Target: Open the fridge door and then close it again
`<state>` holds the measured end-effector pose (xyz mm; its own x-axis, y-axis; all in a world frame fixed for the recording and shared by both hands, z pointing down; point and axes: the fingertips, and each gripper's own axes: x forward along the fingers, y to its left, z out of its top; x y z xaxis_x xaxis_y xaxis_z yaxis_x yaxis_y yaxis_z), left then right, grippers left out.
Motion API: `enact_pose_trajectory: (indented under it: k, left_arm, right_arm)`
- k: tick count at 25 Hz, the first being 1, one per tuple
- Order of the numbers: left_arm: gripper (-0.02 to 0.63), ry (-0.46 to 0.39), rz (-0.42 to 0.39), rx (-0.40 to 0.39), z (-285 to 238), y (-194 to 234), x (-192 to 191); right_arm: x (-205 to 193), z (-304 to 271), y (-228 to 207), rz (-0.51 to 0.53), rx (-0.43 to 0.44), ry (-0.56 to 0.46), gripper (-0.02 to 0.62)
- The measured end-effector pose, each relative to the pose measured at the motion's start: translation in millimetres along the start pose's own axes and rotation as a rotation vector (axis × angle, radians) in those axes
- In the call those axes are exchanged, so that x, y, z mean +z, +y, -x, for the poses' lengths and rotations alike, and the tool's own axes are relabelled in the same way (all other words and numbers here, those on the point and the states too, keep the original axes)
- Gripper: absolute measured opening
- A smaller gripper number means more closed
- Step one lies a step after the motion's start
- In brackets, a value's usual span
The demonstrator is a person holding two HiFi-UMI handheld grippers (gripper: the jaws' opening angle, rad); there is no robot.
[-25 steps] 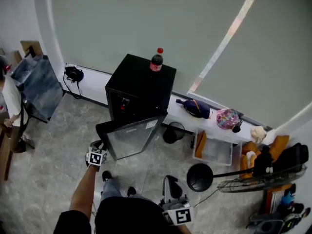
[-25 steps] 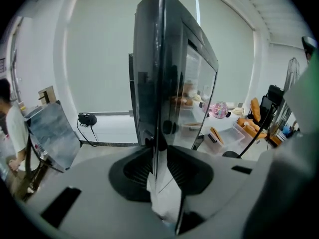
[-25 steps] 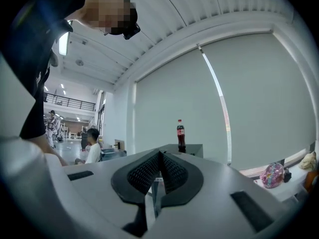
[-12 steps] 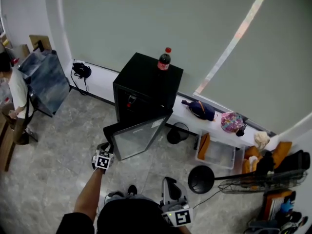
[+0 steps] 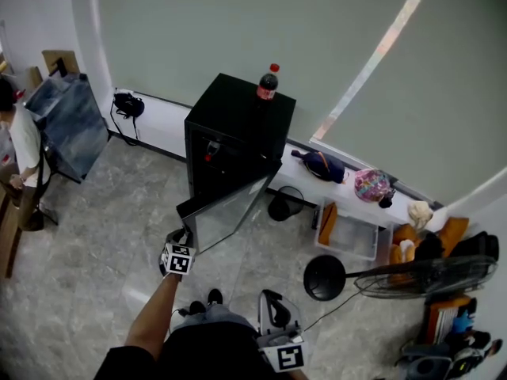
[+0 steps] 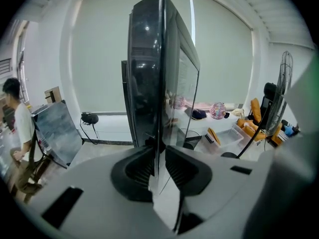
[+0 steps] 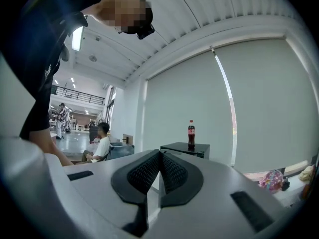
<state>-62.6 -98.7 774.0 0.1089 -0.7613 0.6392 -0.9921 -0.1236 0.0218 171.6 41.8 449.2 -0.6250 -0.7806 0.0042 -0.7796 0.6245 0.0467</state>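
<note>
**Head view.** Left gripper (image 5: 183,240) at the free edge of the fridge door (image 5: 230,208). Door swung partly out from the black fridge (image 5: 238,125) standing against the wall. Cola bottle (image 5: 268,81) upright on the fridge top. Right gripper (image 5: 273,303) low near the body, well apart from the door. Main hazard, as judged: a jerk or a hard slam shaking the cabinet and tipping that bottle.

**Left gripper view.** Pads (image 6: 138,168) set narrow, clamped on the thin upright edge of the door, which runs straight up between them. Only a shallow bite on a smooth panel. Likely to slide off if pulled across the door's arc instead of along it, leaving the door to swing free.

**Right gripper view.** Pads (image 7: 143,173) pressed together on nothing, pointing level toward the bottle and the fridge top far ahead. No help in catching a loose door from there.

**Against a second back, head view.** Door edge and left gripper shifted together toward the person. Gap between door and cabinet seemingly a little wider, though the camera also moved, so only loosely judged. Right gripper much where it was. Bottle unmoved on the fridge.
</note>
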Motion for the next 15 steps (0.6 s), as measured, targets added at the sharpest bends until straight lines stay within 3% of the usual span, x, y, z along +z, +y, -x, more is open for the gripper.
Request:
enact_pose_trajectory:
  k: [10, 15]
  left_arm:
    - [0.067, -0.021, 0.042, 0.030, 7.7, -27.5, -8.0]
    - [0.066, -0.016, 0.058, 0.052, 14.7, -39.5, -13.0]
  right_arm:
    - [-13.6, 44.2, -7.8, -0.039, -0.064, 0.052, 0.009]
    - [-5.0, 50.5, -25.2, -0.030, -0.039, 0.030, 0.009]
